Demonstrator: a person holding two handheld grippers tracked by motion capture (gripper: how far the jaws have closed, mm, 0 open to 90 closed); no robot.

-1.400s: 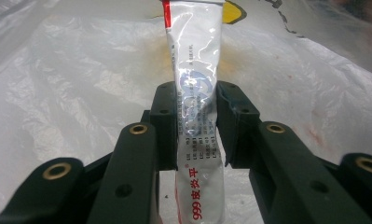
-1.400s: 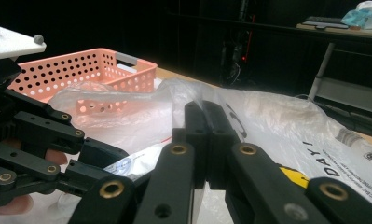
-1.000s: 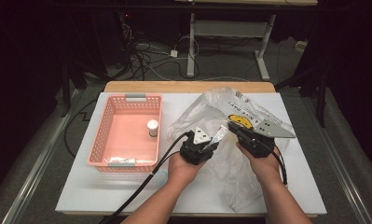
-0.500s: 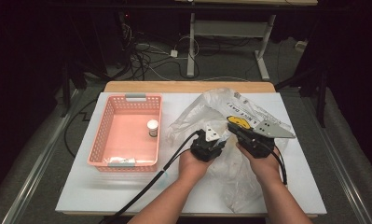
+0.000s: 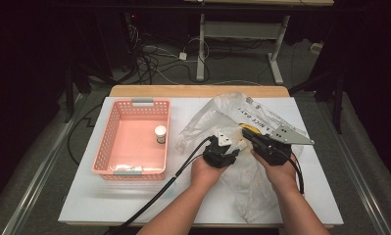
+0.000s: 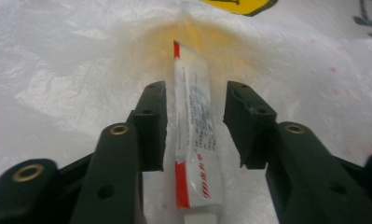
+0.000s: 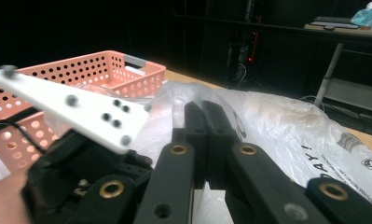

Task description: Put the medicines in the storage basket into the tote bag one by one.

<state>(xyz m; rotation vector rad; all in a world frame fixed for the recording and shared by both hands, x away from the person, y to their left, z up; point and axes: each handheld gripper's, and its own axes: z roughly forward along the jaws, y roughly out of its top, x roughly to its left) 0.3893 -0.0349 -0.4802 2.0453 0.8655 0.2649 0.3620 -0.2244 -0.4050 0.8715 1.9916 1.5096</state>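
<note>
Left gripper (image 6: 193,126) has its jaws spread, w/ a white tube (image 6: 195,135) lying lengthwise between them; jaws have just been opening, and the pads sit either side of the tube w/o pressing it, small gaps showing on both sides. Tube has red bands near both ends and small print along its body, cap end toward the camera at the bottom of the left gripper view. It lies on the crumpled clear plastic bag (image 6: 72,70), which shows a yellow-orange tint around the tube's far end and a yellow print at the top edge. From the high view the left gripper (image 5: 234,145) points down into the bag (image 5: 222,115) near mid-table, just beside the right gripper (image 5: 247,133), the two close together over the plastic. Right gripper (image 7: 204,123) has jaws pressed together, pinching a fold of the bag (image 7: 286,121); plastic bunches up around the jaw tips in the right gripper view. Bag spreads over the right half of the white table (image 5: 109,200), printed strip w/ black lettering toward the far right. Pink basket (image 5: 105,147) sits well apart on the left side of the table, holding a small white bottle (image 5: 160,133) upright near its right wall and a flat pale item (image 5: 129,168) at its near wall. Black cable (image 5: 168,183) trails from the left gripper across the table toward the near edge.
</note>
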